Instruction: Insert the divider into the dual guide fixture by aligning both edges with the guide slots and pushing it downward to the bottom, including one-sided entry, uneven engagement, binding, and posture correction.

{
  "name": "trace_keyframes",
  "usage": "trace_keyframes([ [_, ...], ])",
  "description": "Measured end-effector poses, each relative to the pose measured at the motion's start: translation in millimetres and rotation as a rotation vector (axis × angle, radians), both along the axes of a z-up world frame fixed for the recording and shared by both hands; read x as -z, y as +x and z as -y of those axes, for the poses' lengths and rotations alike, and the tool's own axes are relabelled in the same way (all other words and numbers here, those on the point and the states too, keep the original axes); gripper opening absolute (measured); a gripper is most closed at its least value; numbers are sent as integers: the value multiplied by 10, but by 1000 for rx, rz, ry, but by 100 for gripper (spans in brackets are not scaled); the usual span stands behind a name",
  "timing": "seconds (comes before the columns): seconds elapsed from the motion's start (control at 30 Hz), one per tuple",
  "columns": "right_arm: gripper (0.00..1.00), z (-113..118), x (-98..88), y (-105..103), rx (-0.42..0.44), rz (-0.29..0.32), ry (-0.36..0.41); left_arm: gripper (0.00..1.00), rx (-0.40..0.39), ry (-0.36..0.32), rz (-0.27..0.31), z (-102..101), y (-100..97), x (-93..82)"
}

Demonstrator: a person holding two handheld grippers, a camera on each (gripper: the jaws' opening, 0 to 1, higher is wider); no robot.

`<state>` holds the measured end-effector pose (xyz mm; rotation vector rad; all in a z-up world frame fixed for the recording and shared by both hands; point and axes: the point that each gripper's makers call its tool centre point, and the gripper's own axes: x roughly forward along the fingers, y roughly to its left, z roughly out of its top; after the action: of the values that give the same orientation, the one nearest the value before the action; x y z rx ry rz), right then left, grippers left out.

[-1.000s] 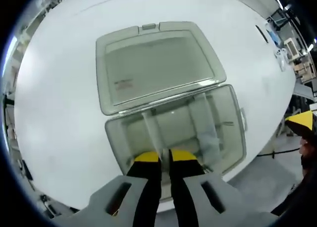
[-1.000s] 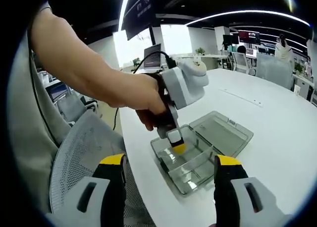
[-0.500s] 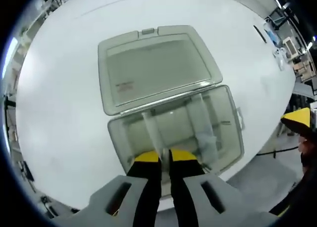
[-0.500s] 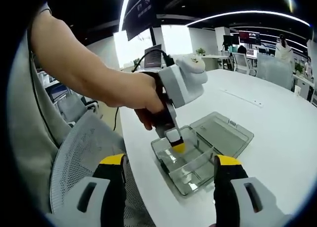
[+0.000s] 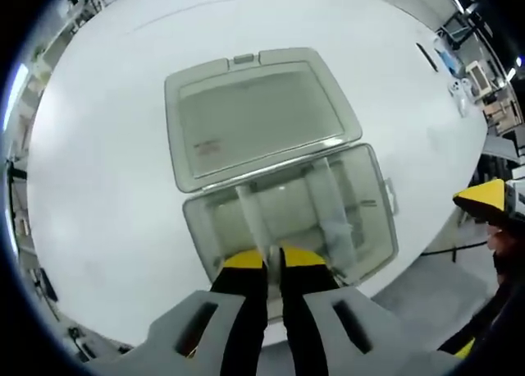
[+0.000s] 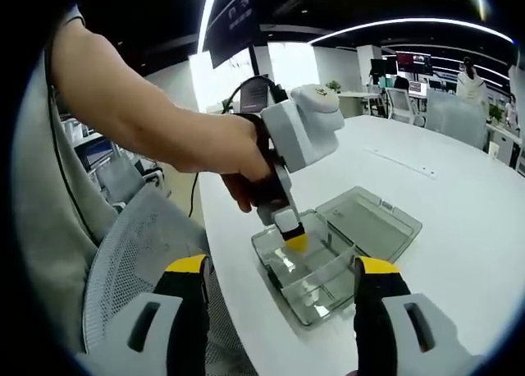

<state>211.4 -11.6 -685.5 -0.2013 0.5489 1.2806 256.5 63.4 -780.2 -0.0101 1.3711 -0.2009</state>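
Note:
A clear plastic box (image 5: 373,228) with its lid (image 5: 254,117) folded open lies on the white table (image 5: 98,187). My left gripper (image 5: 274,259) reaches into the box from above, its yellow-tipped jaws shut on the near end of a thin clear divider (image 5: 253,216) that stands in the box's left part. A second clear divider (image 5: 324,199) stands further right. In the right gripper view a hand (image 6: 238,158) holds the left gripper (image 6: 295,241) over the box (image 6: 328,298). My right gripper (image 6: 283,269) is open, held back from the table's edge with nothing in it.
The box sits close to the table's near edge (image 5: 385,282). A grey mesh chair (image 6: 139,245) stands beside the table. Desks, monitors and chairs fill the office behind. One yellow fingertip (image 5: 486,199) of the right gripper shows at the right of the left gripper view.
The left gripper has lifted slightly over the box, so the box looks a little smaller and lower in its view. The right gripper has stayed open and still.

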Motion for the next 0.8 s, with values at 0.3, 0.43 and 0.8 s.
trace_keyframes([
  [0.3,69,-13,-7,-10,-4,2,2,2,2,5,1,-6,11,-12],
  [0.43,69,6,-3,-5,-1,1,1,2,5,6,0,13,14,-34],
  [0.8,69,21,-17,-4,1,-1,6,2,-25,14,-14,10,8,-28],
])
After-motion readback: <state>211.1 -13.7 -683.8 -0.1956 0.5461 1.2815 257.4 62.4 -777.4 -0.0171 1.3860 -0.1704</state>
